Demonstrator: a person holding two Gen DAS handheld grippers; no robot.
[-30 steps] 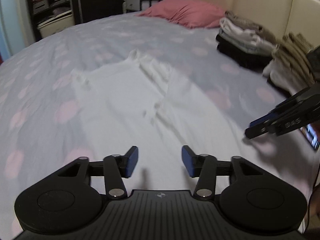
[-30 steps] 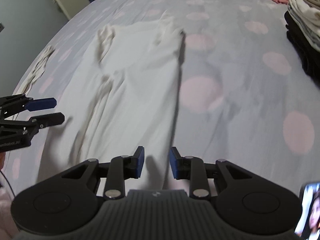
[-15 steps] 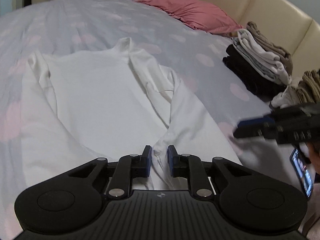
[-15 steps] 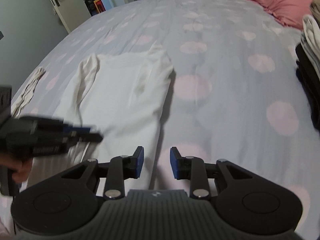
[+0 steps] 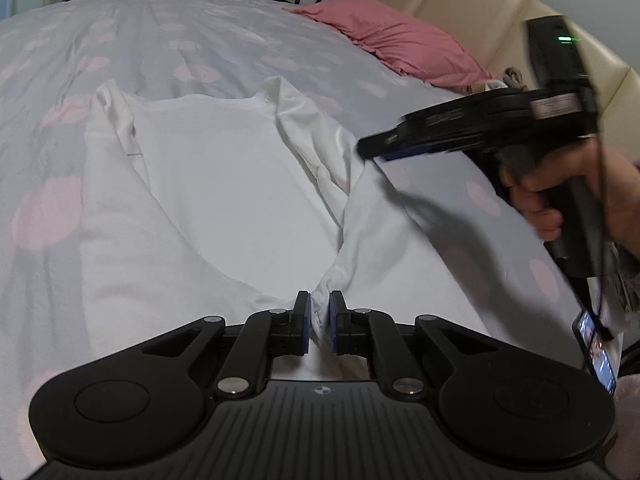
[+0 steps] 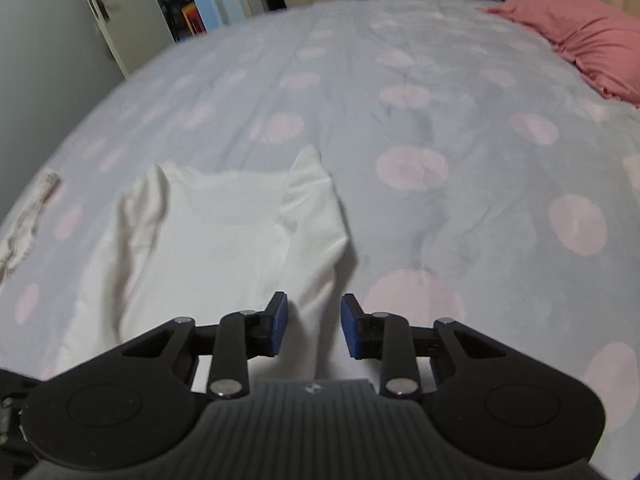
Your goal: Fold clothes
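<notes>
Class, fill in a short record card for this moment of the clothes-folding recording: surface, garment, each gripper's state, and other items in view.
Surface: bed with a grey cover dotted pink
Garment: white shirt, spread out flat, sleeves folded inward
Left gripper: shut on a bunched edge of the white shirt
Right gripper: open, above the shirt's right edge, gripping nothing
Other items: pink pillow by the headboard; phone at the bed's edge; small pale cloth at the left

The bed (image 6: pixel 440 92) has a grey cover with pink dots. On it lie a white shirt (image 5: pixel 224 184), a pink pillow (image 5: pixel 400 46) and a small pale cloth (image 6: pixel 24 224).
</notes>
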